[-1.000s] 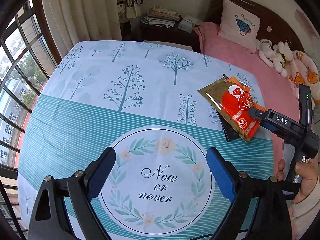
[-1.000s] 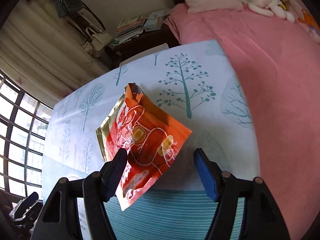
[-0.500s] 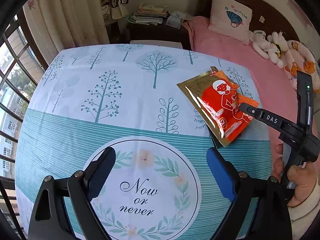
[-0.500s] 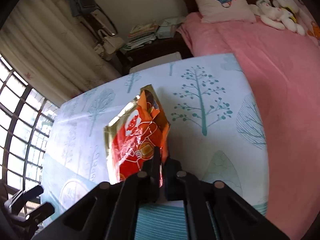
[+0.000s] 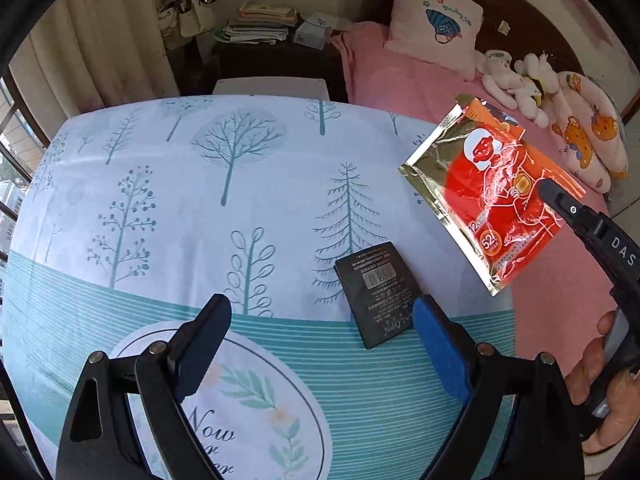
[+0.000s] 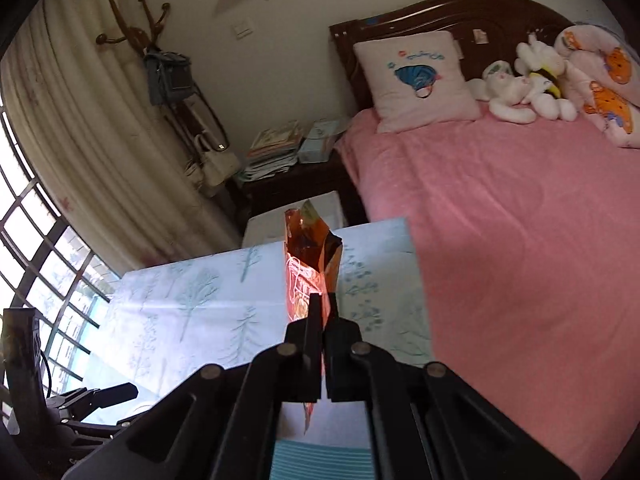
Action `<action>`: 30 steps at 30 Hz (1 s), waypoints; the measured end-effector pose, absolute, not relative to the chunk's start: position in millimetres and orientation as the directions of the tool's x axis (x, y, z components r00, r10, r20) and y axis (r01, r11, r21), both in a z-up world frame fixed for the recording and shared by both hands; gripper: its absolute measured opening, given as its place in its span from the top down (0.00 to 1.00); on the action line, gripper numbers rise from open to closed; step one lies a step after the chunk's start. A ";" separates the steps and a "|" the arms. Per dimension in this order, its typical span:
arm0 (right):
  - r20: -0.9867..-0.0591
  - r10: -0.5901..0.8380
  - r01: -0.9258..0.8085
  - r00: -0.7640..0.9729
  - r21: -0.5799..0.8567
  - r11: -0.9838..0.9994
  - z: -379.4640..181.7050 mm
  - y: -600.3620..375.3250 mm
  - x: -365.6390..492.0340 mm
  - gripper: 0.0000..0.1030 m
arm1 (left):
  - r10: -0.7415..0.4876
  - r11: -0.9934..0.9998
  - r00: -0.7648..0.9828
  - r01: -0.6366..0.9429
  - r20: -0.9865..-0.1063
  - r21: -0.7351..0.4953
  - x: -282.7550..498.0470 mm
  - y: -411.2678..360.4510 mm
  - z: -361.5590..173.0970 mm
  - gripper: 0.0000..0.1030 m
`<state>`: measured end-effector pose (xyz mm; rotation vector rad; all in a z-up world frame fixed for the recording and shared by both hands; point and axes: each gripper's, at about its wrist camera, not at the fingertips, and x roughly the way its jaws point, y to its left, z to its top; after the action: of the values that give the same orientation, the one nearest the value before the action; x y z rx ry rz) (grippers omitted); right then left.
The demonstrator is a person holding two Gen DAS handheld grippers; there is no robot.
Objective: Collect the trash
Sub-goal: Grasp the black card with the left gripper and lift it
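A red and gold snack wrapper [image 5: 492,196] hangs in the air over the table's right edge, pinched near its lower right side by my right gripper [image 5: 546,192]. From the right wrist view the wrapper [image 6: 310,264] stands edge-on between the shut fingers of that gripper [image 6: 323,308]. A flat black packet [image 5: 378,292] lies on the tablecloth [image 5: 180,208], just ahead of my left gripper [image 5: 320,338]. The left gripper is open with nothing between its blue pads, and its right pad [image 5: 438,350] sits close beside the packet.
A pink bed [image 6: 520,240] with a pillow [image 6: 416,80] and soft toys [image 6: 524,88] runs along the table's right side. A dark nightstand with stacked books [image 5: 256,26] stands behind the table. Curtains and a barred window [image 6: 48,240] are at the left. A hand [image 5: 600,392] holds the right gripper's handle.
My right gripper shut on the wrapper and lifted it off the table, uncovering the black packet beneath. My left gripper moved right, toward that packet.
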<state>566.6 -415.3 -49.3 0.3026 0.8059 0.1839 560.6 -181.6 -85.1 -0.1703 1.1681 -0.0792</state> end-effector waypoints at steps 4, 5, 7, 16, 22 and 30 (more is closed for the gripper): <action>-0.688 0.261 -0.032 0.677 0.327 0.945 -57.9 -422.8 557.3 1.00 | -0.185 0.976 0.309 -0.056 -0.933 -0.212 581.3 -197.4 -109.6 0.12; -0.690 0.259 -0.032 0.676 0.324 0.946 -60.1 -423.6 553.1 1.00 | -0.185 0.974 0.288 -0.072 -0.940 -0.214 586.5 -201.5 -116.7 0.12; -0.694 0.258 -0.032 0.672 0.321 0.947 -63.3 -425.2 546.0 1.00 | -0.176 0.973 0.267 -0.099 -0.948 -0.209 593.4 -208.0 -125.1 0.12; -0.696 0.262 -0.045 0.669 0.313 0.949 -67.9 -428.0 525.6 1.00 | -0.042 0.992 0.226 -0.109 -0.973 -0.068 605.7 -248.2 -140.4 0.17; -0.687 0.276 -0.060 0.672 0.320 0.945 -63.8 -426.3 513.1 1.00 | -0.021 0.995 0.254 -0.091 -0.967 -0.045 599.0 -249.2 -133.7 0.38; -0.666 0.303 -0.101 0.681 0.324 0.941 -46.1 -412.6 480.7 1.00 | -0.058 0.991 0.292 -0.102 -0.955 -0.091 555.9 -214.4 -112.9 0.38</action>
<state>480.7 -412.6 -46.1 0.2716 0.7913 0.2295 555.9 -214.4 -112.9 -0.1441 1.2754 0.0293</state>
